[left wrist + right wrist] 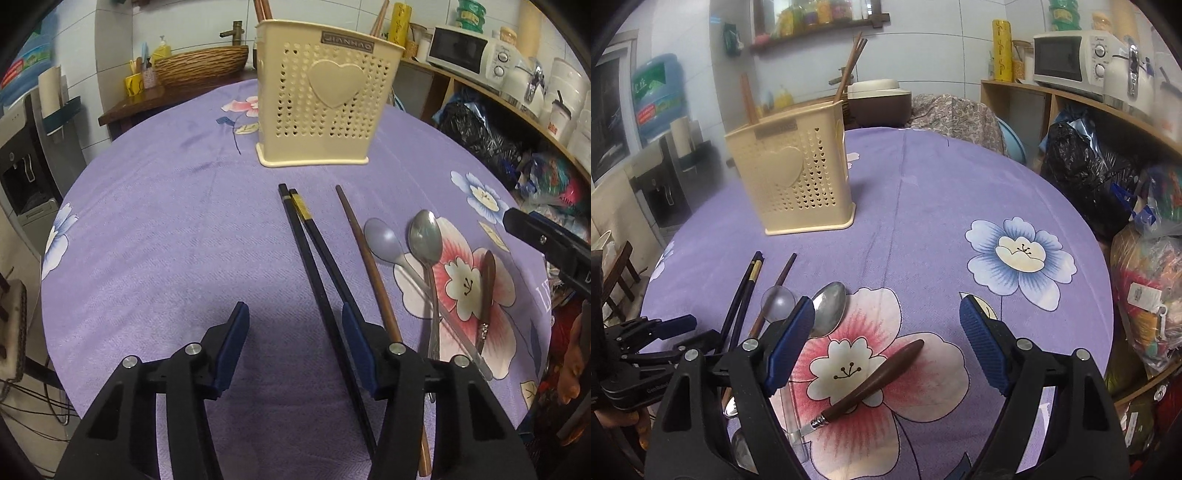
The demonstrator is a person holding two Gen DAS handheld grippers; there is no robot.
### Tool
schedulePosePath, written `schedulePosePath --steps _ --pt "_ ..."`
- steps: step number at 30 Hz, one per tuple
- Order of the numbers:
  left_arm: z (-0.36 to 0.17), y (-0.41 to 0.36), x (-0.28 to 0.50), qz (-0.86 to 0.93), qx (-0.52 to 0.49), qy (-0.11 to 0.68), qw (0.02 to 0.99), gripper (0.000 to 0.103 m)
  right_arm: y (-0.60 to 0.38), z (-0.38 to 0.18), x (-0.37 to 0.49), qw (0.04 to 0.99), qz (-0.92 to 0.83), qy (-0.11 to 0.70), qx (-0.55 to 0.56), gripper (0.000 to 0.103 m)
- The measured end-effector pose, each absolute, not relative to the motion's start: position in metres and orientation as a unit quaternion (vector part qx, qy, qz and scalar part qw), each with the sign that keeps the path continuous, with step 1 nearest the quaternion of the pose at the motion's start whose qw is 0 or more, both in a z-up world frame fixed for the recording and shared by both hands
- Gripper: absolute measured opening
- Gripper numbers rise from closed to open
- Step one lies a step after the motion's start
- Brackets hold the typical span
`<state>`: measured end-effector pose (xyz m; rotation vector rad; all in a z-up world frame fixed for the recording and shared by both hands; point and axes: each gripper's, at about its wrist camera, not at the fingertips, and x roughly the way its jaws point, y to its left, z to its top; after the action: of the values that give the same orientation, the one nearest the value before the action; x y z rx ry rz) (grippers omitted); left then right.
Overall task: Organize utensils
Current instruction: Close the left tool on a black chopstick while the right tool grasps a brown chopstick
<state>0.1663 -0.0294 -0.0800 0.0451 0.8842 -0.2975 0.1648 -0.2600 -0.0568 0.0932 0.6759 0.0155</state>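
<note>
Two close wrist views angled down over one tablecloth (166, 221) (holder (325, 99) shared)

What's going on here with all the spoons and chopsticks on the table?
A person is tidying utensils with two handheld grippers. Both are open and hold nothing. The left gripper is lowered beside the black chopsticks; the right gripper hangs over the wooden-handled knife. A brown chopstick, plastic spoon and metal spoon lie on the purple cloth. The cream holder already has some chopsticks.

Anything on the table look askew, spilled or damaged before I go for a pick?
Nothing spilled or damaged. The two black chopsticks cross near their tips instead of lying parallel, and the steel spoon lies across the grey spoon's handle.
</note>
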Motion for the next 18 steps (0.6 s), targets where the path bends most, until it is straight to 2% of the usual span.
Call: schedulePosePath --steps 4,11,18 --pt "-0.081 -0.033 0.166 -0.14 0.027 0.426 0.893 0.05 -0.256 -0.057 0.167 0.941 0.01 0.335 0.044 0.08" --pt "-0.083 -0.037 0.17 -0.129 0.057 0.423 0.895 0.038 -0.247 -0.056 0.171 0.939 0.019 0.342 0.036 0.08" --pt "-0.083 -0.012 0.178 -0.111 0.054 0.427 0.896 0.038 -0.231 -0.053 0.184 0.933 0.056 0.353 0.039 0.08"
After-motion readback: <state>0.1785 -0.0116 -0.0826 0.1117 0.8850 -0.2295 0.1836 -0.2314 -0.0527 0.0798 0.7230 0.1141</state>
